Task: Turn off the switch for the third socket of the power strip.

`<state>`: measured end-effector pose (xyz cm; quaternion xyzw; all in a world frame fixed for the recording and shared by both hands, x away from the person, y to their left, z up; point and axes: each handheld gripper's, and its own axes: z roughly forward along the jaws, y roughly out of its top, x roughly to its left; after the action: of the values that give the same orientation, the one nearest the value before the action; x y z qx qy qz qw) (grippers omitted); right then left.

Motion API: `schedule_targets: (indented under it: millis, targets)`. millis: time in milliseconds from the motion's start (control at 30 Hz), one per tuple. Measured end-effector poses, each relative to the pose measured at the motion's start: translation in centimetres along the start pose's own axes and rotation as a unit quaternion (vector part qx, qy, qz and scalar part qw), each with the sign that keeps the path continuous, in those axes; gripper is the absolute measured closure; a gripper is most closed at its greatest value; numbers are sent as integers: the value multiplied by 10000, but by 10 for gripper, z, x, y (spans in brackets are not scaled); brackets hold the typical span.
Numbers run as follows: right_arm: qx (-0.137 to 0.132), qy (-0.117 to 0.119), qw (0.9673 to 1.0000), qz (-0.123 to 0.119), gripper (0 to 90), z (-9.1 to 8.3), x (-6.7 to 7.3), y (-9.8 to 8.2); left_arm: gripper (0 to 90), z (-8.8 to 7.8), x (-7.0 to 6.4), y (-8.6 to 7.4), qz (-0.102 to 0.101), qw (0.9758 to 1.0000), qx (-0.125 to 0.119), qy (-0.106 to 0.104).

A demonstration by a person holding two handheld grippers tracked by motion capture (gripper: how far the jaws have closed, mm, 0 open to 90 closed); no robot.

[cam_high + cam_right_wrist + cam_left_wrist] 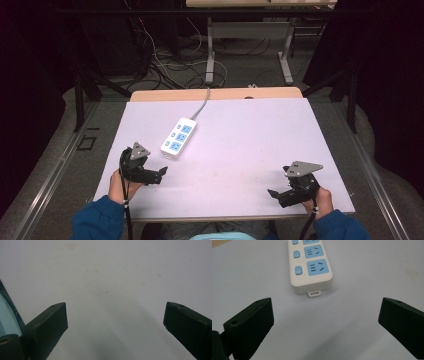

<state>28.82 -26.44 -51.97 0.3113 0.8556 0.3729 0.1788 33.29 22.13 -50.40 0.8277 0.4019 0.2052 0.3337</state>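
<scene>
Since nothing else lies on it, the big white table (240, 150) gives both hands lots of room to work. The power strip (178, 138) lies flat on the table at about ten o'clock from the middle, likely so the left hand can reach it. Its long side runs from seven o'clock to one o'clock, and its grey cord (202, 106) leaves the far end toward twelve. Its blue sockets (317, 267) face up, with blue buttons (298, 270) beside them.

The left tongs (162, 172) wait just near the strip's close end, wide open and holding nothing, aimed at it as if ready to grab. The right tongs (272, 192) sit well apart at five o'clock, also wide open and empty.
</scene>
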Motion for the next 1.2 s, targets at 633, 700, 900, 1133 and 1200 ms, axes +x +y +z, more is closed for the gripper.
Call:
schedule_targets:
  millis: [633,700,900,1133,1200]
  targets:
    - [-35,-18,10000,-2,48,1,0,0,1,-24,-6,-27,-2,10000,-13,11]
    - [61,9,9999,-89,48,0,-1,1,1,-26,-6,-30,-5,10000,13,2]
    - [74,21,9999,-89,48,0,-1,0,1,-30,-6,-37,5,10000,-22,-30]
    - [106,4,9999,-55,48,-1,-1,1,1,-35,-6,-44,70,10000,-33,4]
    - [92,14,9999,-88,48,0,-1,1,1,-36,-7,-46,24,10000,-87,-12]
